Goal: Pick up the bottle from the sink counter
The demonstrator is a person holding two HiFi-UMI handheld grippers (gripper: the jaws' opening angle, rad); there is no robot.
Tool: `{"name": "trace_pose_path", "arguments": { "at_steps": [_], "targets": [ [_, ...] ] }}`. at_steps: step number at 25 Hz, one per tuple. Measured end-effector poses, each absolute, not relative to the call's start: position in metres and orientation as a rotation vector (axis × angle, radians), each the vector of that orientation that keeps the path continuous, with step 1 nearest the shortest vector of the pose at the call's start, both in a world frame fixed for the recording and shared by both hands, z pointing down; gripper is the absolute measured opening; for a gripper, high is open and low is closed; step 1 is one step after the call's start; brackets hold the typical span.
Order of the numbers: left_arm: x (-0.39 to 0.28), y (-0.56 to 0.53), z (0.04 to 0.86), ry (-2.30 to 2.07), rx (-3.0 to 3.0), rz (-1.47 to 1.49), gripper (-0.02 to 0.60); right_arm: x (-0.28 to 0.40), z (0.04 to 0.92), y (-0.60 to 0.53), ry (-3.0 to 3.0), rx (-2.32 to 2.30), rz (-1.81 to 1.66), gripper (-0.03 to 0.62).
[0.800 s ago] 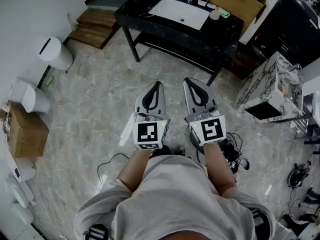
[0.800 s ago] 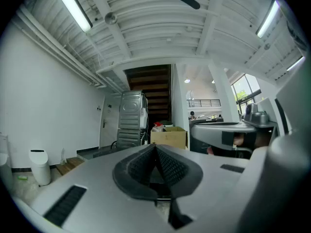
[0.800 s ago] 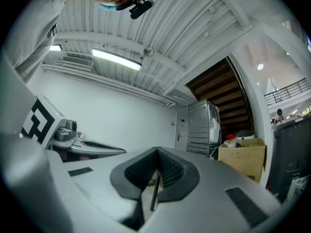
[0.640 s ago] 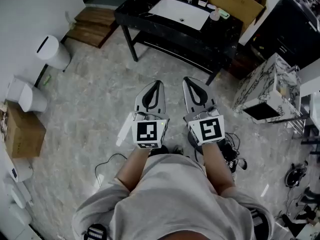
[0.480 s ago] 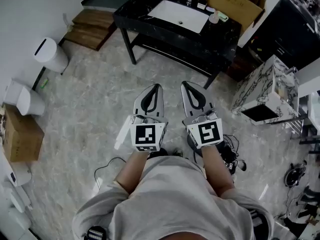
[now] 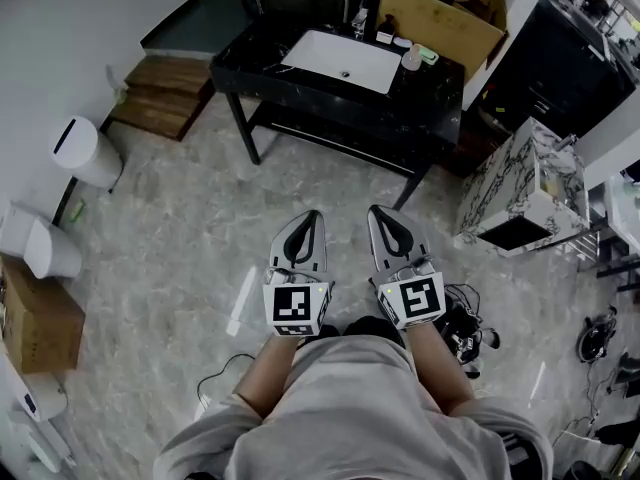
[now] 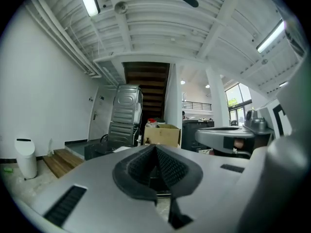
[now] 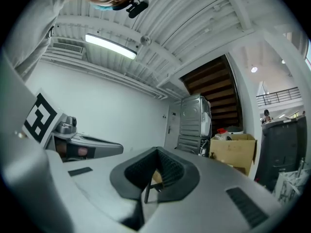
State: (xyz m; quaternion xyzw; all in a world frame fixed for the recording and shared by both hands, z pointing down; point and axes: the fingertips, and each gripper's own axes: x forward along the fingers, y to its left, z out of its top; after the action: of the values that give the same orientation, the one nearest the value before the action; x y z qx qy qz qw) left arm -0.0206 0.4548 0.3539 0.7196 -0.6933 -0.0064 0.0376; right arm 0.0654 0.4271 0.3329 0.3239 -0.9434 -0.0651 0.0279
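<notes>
A: While we hold both grippers level over the floor, where does the bottle (image 6: 408,59) lie from them?

B: It lies ahead of us and a little to the right, well apart from both. It is on the black sink counter (image 6: 440,88), just beside the right edge of the white basin (image 6: 340,61) and near a small green thing (image 6: 427,54).

A: Which gripper is nearer?

B: We judge it is the right gripper (image 6: 378,214). The left gripper (image 6: 311,218) would have to cross in front of the basin.

A: And the jaws?

B: Both pairs are clenched, pad against pad, with nothing between them. We think the right pair must be released before we reach the counter.

A: How does the bottle stand?

B: It seems upright, with its long axis vertical, but it is very small in the head view, so we are not sure. If it is upright, a level approach from the front, with one jaw on each side, should suit it.

A: What about the containers?

B: The basin looks empty; we see only the drain. The open cardboard box (image 6: 440,18) behind the counter holds several things. One is a red-topped thing (image 7: 152,122); the rest we cannot name. The white bin (image 6: 85,148) by the left wall is closed.
</notes>
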Motion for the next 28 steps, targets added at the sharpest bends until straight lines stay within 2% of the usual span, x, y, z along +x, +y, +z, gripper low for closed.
{"name": "trace_pose_path", "arguments": {
  "at_steps": [12, 28],
  "targets": [
    [-0.007, 0.416, 0.372, -2.013, 2.279, 0.021, 0.012, 0.07, 0.345, 0.385, -2.882, 1.077, -0.196, 0.009],
    [-0.046, 0.233, 0.365, -2.059, 2.244, 0.117, 0.012, 0.025, 0.34, 0.182, -2.96, 0.957, -0.156, 0.009]
  ]
}}
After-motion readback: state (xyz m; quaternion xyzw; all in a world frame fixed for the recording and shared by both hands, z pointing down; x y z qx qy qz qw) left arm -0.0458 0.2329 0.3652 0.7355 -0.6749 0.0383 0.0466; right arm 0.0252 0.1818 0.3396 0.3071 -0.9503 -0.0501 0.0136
